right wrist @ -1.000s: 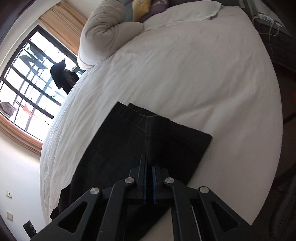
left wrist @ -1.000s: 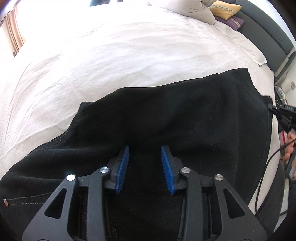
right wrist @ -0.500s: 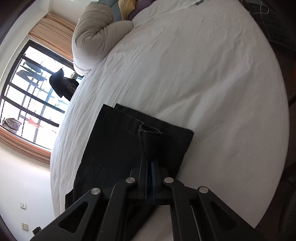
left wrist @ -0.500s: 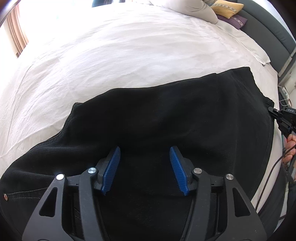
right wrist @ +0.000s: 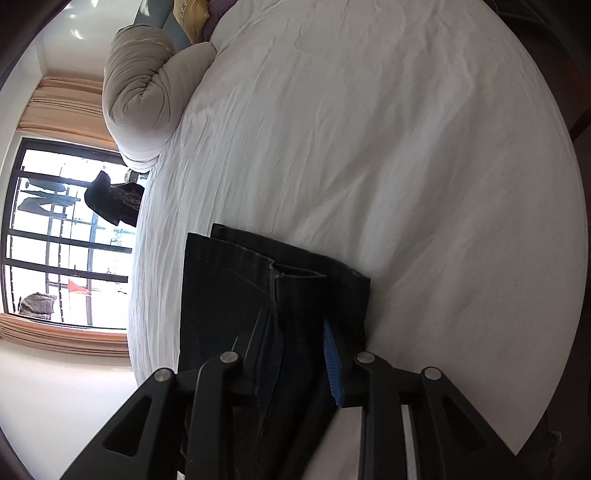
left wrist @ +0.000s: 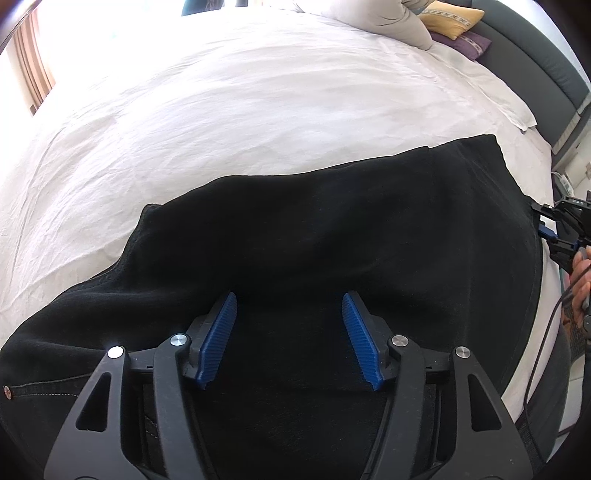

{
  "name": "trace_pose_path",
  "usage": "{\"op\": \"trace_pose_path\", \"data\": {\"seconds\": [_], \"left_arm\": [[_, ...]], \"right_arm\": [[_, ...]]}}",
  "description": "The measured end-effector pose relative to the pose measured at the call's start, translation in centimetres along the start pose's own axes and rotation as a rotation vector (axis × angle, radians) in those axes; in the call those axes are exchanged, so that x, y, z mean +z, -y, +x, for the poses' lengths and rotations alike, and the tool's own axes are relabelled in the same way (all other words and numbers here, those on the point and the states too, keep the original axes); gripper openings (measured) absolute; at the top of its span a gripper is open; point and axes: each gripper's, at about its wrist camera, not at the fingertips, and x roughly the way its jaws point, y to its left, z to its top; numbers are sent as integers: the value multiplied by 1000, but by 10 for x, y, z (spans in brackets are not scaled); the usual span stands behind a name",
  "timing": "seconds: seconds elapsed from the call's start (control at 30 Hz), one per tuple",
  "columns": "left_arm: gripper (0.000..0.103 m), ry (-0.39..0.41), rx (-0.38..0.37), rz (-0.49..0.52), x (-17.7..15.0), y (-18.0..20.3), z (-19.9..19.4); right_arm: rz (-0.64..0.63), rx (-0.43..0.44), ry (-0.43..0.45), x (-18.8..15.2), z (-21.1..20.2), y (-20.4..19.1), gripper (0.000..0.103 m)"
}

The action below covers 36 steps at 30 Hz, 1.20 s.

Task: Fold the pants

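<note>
the black pants (left wrist: pixel 332 229) lie spread across the near part of a bed with a white sheet (left wrist: pixel 258 110), and both tools work at them from opposite ends.

the left tool (left wrist: pixel 289 341) points steeply down over the dark fabric. its jaws are opening and already stand well apart; the blue ribbed pads (left wrist: pixel 218 336) face each other with only flat cloth showing in the gap below, and no fold is pinched between them. whether the fingertips touch the cloth cannot be told.

the right tool (right wrist: pixel 295 354) sits at the hem end of the pants (right wrist: pixel 236 295), where the stacked leg ends lie on the sheet (right wrist: pixel 369 147) near the bed's edge. its jaws are opening too — a narrow gap, with a raised fold of the leg standing between them. the blue pad (right wrist: pixel 331 365) on the right side stands clear of that fold; the other pad is dark and partly hidden by cloth, so contact there cannot be told. in the left wrist view this same tool (left wrist: pixel 554 229) shows at the far right edge of the pants, carried by a hand (left wrist: pixel 580 280).

a rolled beige duvet (right wrist: pixel 140 96) and a yellow cushion (left wrist: pixel 452 18) lie at the head of the bed, well apart from the pants.
</note>
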Motion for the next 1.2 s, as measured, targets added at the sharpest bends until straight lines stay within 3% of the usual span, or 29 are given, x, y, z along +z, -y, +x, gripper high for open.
{"op": "trace_pose_path", "data": {"seconds": [0.1,0.13,0.17,0.73,0.97,1.07,1.2], "left_arm": [[60,2,1,1,-1,1,0],[60,1,1,0,-1,1,0],[60,0,1,-1,0,1,0],[65,3,-16,-19,3,3,1],[74,20,-23,-12,4,8,5],[74,23,-43,-33,6,5,2],[74,71,-82,-92,4,-12,-19]], "right_arm": [[-31,12,-9,3,6,-2,26],[-51,9,-13,4,8,-4,21],[-63,2,-12,5,7,-5,8],[-20,19,96,3,-12,8,7],[-21,2,49,5,0,16,4],[-28,-7,50,6,-3,13,5],[-23,-47,63,5,-20,6,24]]}}
